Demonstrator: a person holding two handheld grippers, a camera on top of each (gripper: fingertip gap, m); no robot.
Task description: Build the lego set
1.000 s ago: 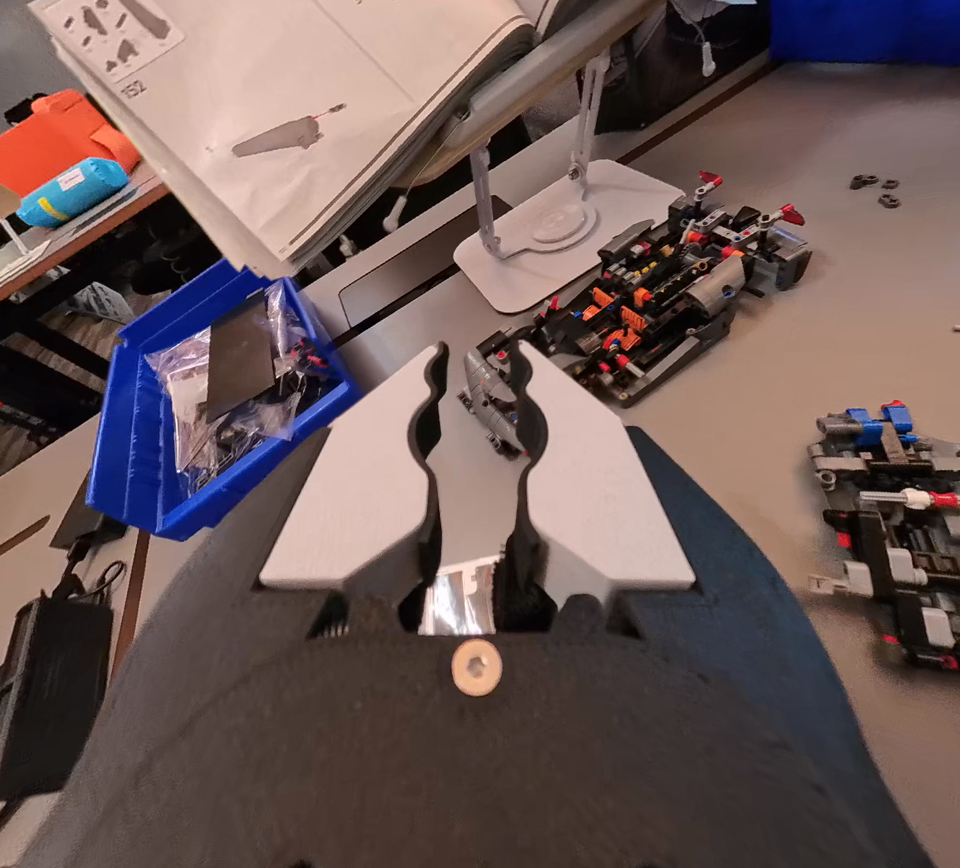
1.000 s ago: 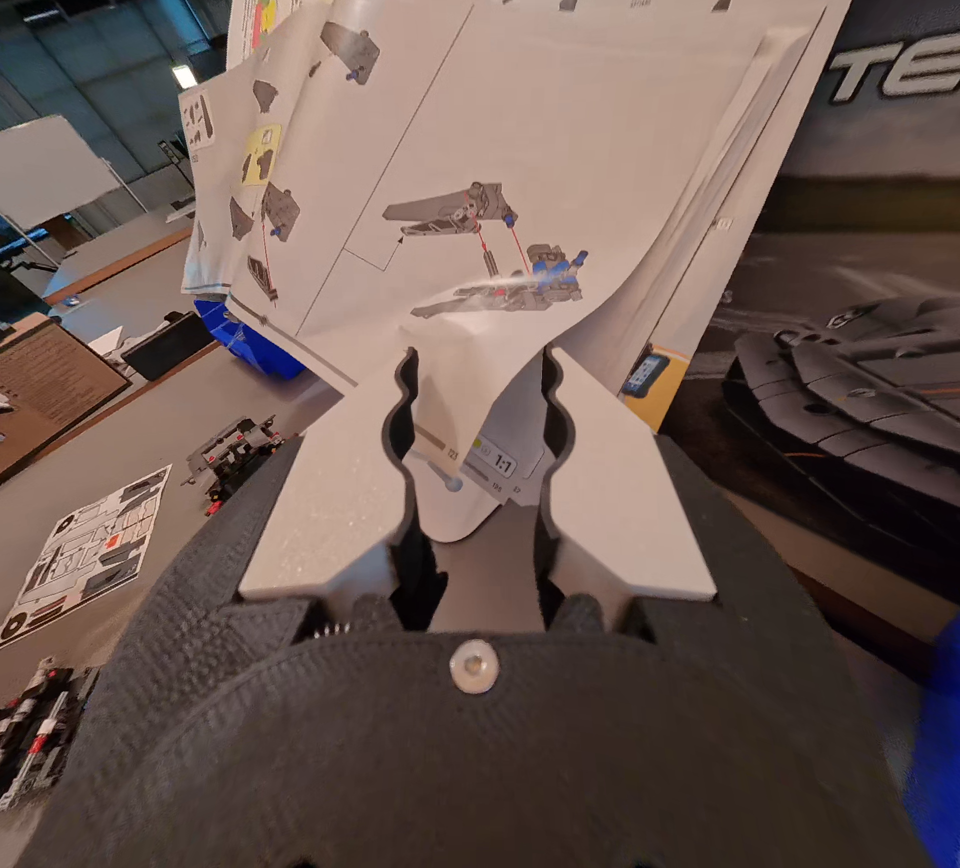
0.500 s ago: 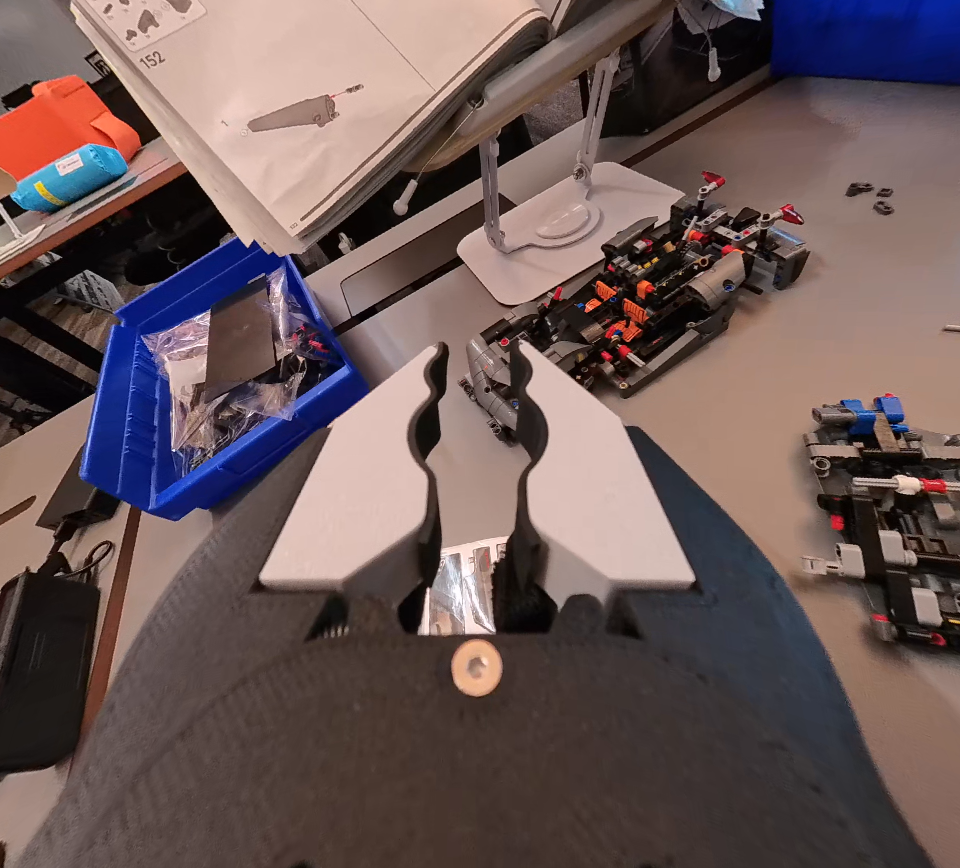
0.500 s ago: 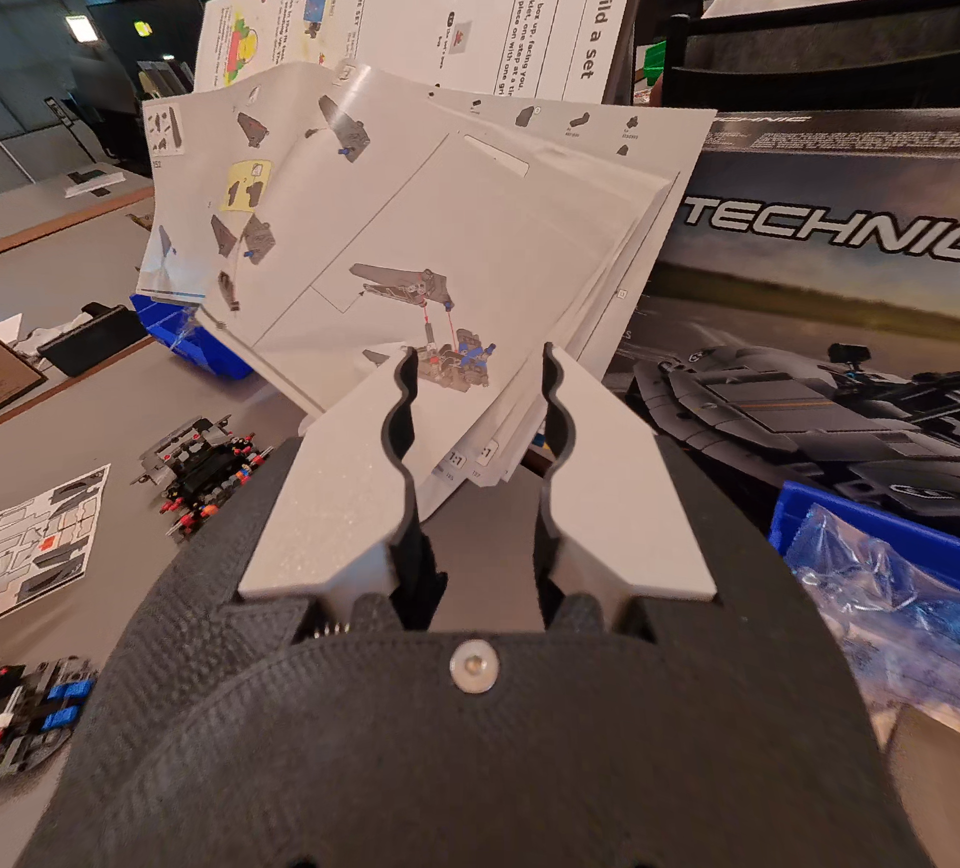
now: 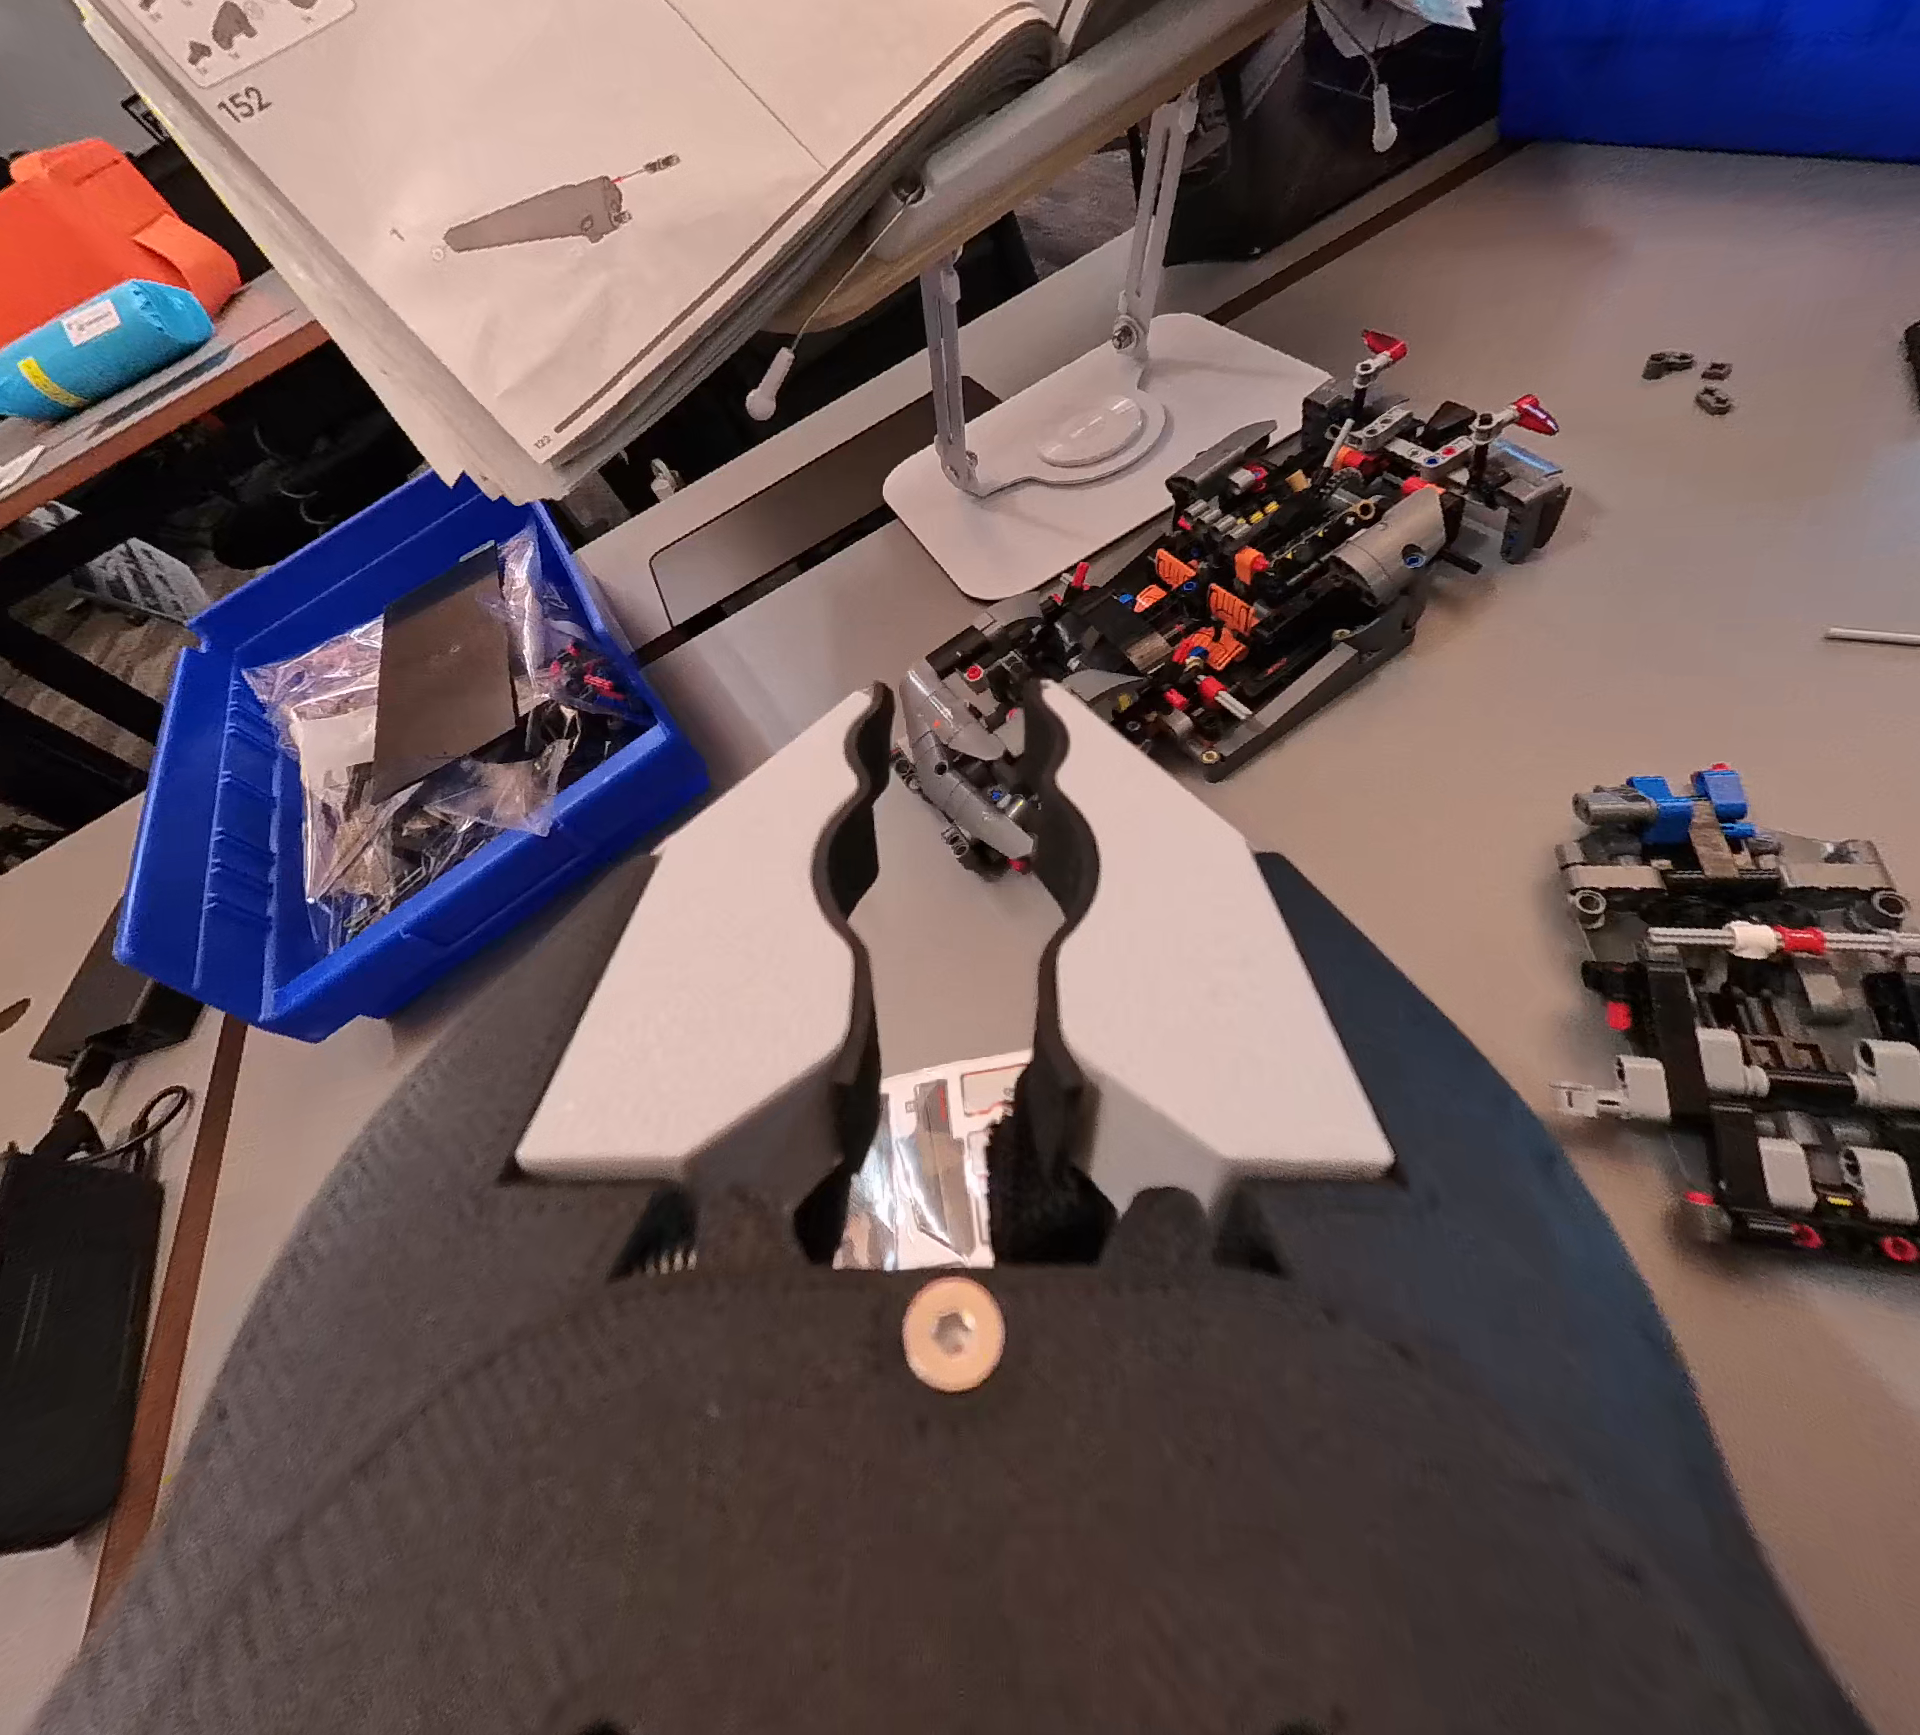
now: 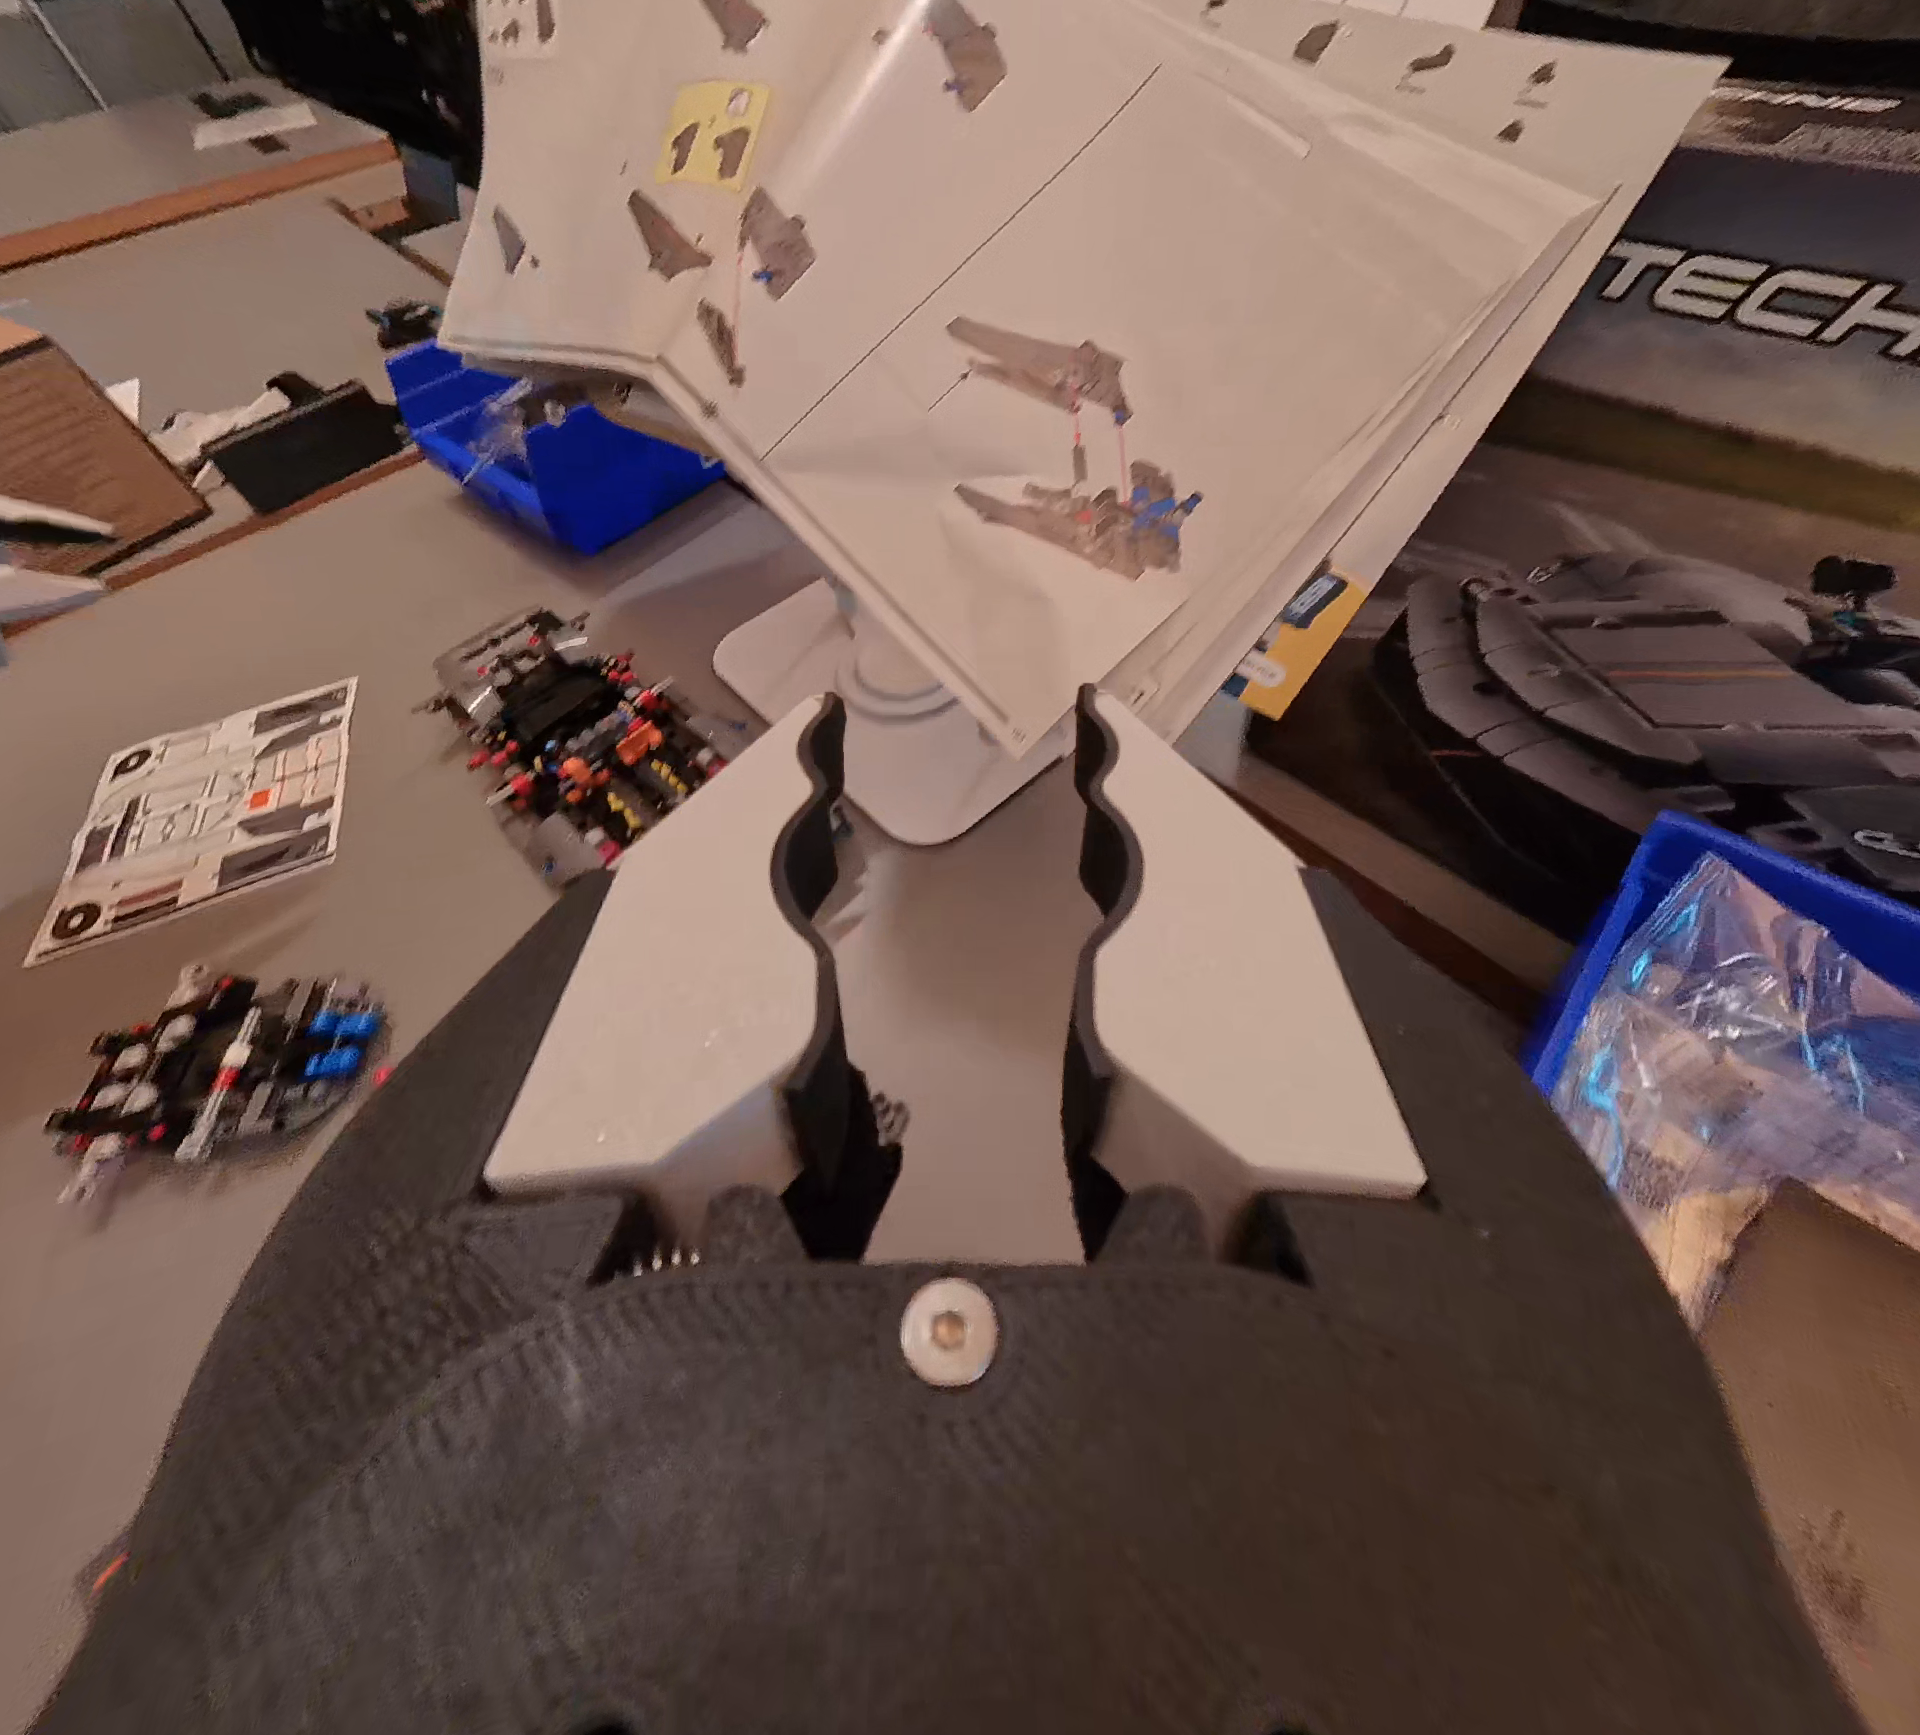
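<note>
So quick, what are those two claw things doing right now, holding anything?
Left gripper: fingers apart, open, holding nothing.
Right gripper: fingers apart, open, holding nothing.

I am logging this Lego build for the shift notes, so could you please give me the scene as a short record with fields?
surface: grey table
left gripper: open, holding nothing
right gripper: open, holding nothing
instruction booklet: open on a grey stand
long chassis build: lies on the table by the stand's base
second build: on the table, apart from the chassis
sticker sheet: flat on the table
blue bin: holds clear bags of parts
loose parts: few small dark pieces on the table
set box: behind the booklet
</note>
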